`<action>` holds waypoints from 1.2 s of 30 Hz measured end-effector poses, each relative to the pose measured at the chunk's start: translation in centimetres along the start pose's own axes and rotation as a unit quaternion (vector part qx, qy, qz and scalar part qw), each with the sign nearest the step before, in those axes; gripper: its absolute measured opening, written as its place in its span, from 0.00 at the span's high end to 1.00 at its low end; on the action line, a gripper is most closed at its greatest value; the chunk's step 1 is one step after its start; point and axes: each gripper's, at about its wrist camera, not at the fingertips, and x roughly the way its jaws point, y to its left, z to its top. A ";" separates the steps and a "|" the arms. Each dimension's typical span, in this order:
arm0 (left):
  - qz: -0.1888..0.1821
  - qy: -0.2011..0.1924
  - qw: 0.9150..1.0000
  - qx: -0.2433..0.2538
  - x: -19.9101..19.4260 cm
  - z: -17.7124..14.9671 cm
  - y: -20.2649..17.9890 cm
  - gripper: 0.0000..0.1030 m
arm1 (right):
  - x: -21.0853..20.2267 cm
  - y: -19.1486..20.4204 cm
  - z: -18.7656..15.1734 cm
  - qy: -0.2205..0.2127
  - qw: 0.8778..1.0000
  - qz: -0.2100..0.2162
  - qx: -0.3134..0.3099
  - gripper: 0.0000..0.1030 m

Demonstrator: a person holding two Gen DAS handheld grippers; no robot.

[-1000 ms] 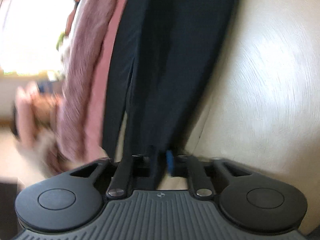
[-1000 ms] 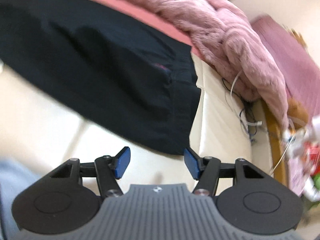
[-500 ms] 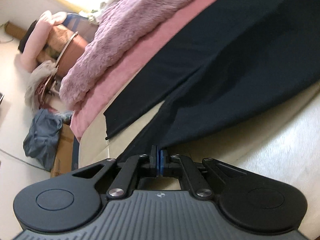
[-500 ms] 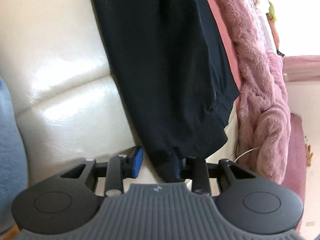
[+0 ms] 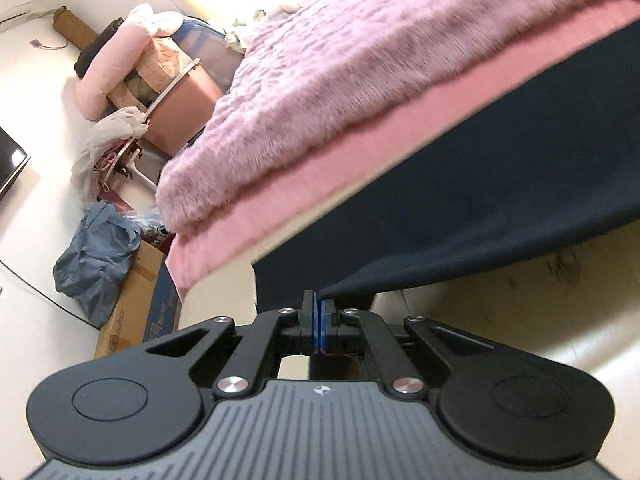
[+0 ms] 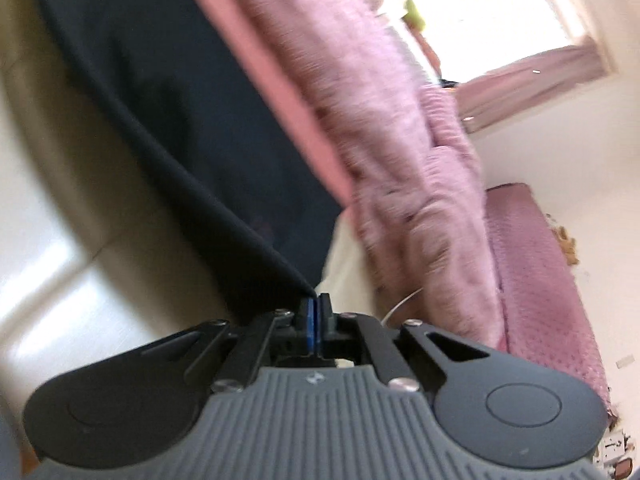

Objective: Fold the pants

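Note:
The dark navy pants lie spread on a cream surface, and their cloth stretches away from both grippers. My left gripper is shut on a corner of the pants, with the fabric pinched between its blue pads. In the right wrist view the pants run up and left from my right gripper, which is shut on another corner of the cloth. Both pinched corners are pulled taut.
A fuzzy pink blanket on a pink sheet lies right behind the pants; it also shows in the right wrist view. A blue bag, a cardboard box and cluttered bins stand on the floor at left.
My right gripper has closed from open onto the pants' corner. Both grippers have swung and lifted, so the cloth is now stretched between them. My left gripper stayed shut on the cloth.

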 end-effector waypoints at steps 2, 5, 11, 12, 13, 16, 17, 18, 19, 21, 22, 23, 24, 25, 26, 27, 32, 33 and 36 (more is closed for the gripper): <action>0.010 0.003 1.000 0.006 1.0 1.9 0.6 0.99 | 0.8 -1.6 1.6 -0.004 1.000 -0.012 0.008 1.00; 0.018 0.010 1.000 0.006 3.0 4.4 1.3 0.99 | 3.1 -3.4 4.2 -0.001 1.000 -0.021 0.003 1.00; 0.019 0.047 0.999 -0.007 8.7 8.5 1.5 0.99 | 10.5 -5.0 9.0 0.035 0.999 -0.022 -0.009 1.00; 0.018 0.054 0.998 -0.006 9.7 9.0 1.3 0.99 | 11.8 -5.1 9.6 0.043 0.999 -0.019 -0.009 1.00; 0.020 0.059 0.998 -0.001 10.9 9.4 1.0 0.99 | 13.2 -5.2 10.2 0.051 0.999 -0.014 -0.007 1.00; 0.029 0.071 0.997 0.026 13.5 10.0 -0.4 0.99 | 17.2 -4.5 11.5 0.072 0.997 0.000 -0.003 1.00; 0.031 0.075 0.996 0.033 14.5 10.2 -0.8 0.99 | 18.4 -4.1 11.8 0.077 0.997 0.004 -0.004 1.00; 0.031 0.079 0.996 0.039 15.3 10.2 -1.1 0.99 | 19.5 -3.7 12.0 0.082 0.997 0.010 -0.003 1.00; 0.030 0.083 0.995 0.043 16.1 10.2 -1.4 0.99 | 20.5 -3.2 12.2 0.086 0.996 0.017 -0.001 1.00; 0.031 0.088 0.994 0.048 17.5 10.3 -1.9 0.99 | 22.4 -2.5 12.4 0.094 0.995 0.027 0.002 1.00; 0.033 0.089 0.994 0.050 18.0 10.2 -2.1 0.99 | 23.2 -2.2 12.4 0.097 0.995 0.030 0.004 1.00; 0.034 0.092 0.994 0.052 18.5 10.1 -2.3 0.99 | 24.1 -2.0 12.5 0.099 0.995 0.031 0.005 1.00; 0.033 0.094 0.994 0.054 18.8 9.9 -2.5 0.99 | 24.7 -1.9 12.6 0.101 0.994 0.033 0.008 1.00; 0.031 0.093 0.994 0.052 18.9 9.8 -2.6 0.99 | 25.2 -1.7 12.6 0.102 0.994 0.034 0.011 1.00; 0.032 0.089 0.994 0.049 18.7 9.7 -2.5 0.99 | 25.4 -1.7 12.6 0.103 0.994 0.036 0.016 1.00; 0.034 0.081 0.995 0.045 18.2 9.6 -2.3 0.99 | 25.3 -1.7 12.6 0.102 0.994 0.035 0.019 1.00; 0.041 0.044 0.997 0.039 14.9 9.1 -0.7 0.99 | 21.3 -3.6 11.9 0.063 0.997 0.020 0.050 1.00; 0.038 0.046 0.998 0.037 14.9 9.4 -0.5 0.99 | 20.5 -4.2 11.9 0.056 0.997 0.019 0.059 1.00; 0.032 0.059 0.997 0.038 16.9 10.2 -0.9 1.00 | 21.0 -5.0 12.3 0.057 0.996 0.024 0.071 1.00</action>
